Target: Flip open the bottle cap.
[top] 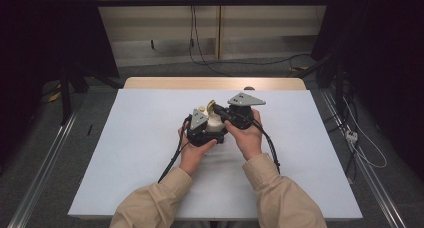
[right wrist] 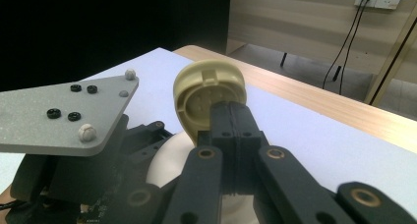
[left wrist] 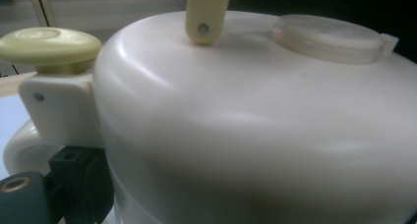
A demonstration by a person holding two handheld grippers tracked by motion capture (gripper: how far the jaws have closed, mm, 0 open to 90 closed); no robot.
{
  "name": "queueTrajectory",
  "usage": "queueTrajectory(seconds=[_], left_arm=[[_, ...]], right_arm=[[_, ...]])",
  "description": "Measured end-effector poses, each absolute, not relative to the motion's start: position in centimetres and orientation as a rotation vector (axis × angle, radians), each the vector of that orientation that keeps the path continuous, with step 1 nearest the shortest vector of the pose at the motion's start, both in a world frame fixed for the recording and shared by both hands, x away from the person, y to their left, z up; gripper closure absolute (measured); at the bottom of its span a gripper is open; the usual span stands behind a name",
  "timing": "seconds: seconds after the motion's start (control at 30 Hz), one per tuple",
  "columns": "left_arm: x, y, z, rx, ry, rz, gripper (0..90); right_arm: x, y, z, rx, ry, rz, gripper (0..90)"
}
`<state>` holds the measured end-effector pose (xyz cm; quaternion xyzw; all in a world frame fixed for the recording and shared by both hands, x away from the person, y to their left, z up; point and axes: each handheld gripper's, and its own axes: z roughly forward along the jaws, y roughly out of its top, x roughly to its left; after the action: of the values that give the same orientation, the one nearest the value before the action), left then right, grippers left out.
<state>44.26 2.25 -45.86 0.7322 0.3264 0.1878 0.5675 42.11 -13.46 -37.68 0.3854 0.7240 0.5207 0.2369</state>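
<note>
The cream pot [top: 215, 125] sits mid-desk [top: 125, 153] between both hands. The right gripper [right wrist: 230, 117] is clenched on the pot's yellow handle [right wrist: 206, 94], which stands raised, probably to swing or lift it. The left gripper [top: 201, 130] presses against the pot's side, seemingly steadying it; whether its jaws grasp anything I cannot tell.

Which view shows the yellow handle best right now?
The right gripper view: the yellow handle stands raised, pinched by the right gripper. The left gripper view shows its pivot end; the high view, a small sliver.
</note>
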Motion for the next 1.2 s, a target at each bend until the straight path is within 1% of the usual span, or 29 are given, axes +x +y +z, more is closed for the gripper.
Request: queueTrajectory(seconds=[0.47, 0.53, 0.63, 0.7, 0.77, 0.83, 0.9, 1.0, 1.07, 1.2], left_arm=[[44.3, 2.3, -45.8, 1.731, 0.760, 0.443, 5.3], [44.3, 2.3, -45.8, 1.734, 0.759, 0.445, 5.1], [44.2, 2.3, -45.9, 1.745, 0.754, 0.451, 4.7], [44.2, 2.3, -45.8, 1.750, 0.756, 0.450, 4.6], [44.2, 2.3, -45.8, 1.759, 0.751, 0.456, 4.5], [44.1, 2.2, -45.9, 1.782, 0.746, 0.470, 4.0], [44.0, 2.3, -46.0, 1.795, 0.740, 0.476, 3.3], [44.0, 2.4, -46.0, 1.800, 0.751, 0.460, 3.3], [43.9, 2.6, -45.9, 1.820, 0.745, 0.462, 3.2], [43.9, 2.9, -45.9, 1.824, 0.781, 0.408, 3.2]], right_arm=[[42.0, -13.3, -37.4, 1.039, 1.995, 1.438, 90.0], [41.8, -13.5, -37.3, 1.035, 1.987, 1.434, 88.9], [41.6, -13.8, -37.3, 1.039, 1.992, 1.436, 84.1], [41.6, -14.1, -37.3, 1.042, 1.993, 1.436, 78.5], [41.5, -14.4, -37.4, 1.051, 1.985, 1.443, 75.4], [41.3, -14.7, -37.5, 1.065, 1.978, 1.453, 69.6], [41.2, -14.9, -37.6, 1.055, 1.986, 1.453, 67.9], [40.9, -15.3, -37.8, 1.049, 1.994, 1.469, 56.3], [40.6, -15.5, -37.8, 1.048, 1.997, 1.462, 51.0], [40.0, -15.9, -38.2, 1.050, 1.994, 1.469, 41.1]])
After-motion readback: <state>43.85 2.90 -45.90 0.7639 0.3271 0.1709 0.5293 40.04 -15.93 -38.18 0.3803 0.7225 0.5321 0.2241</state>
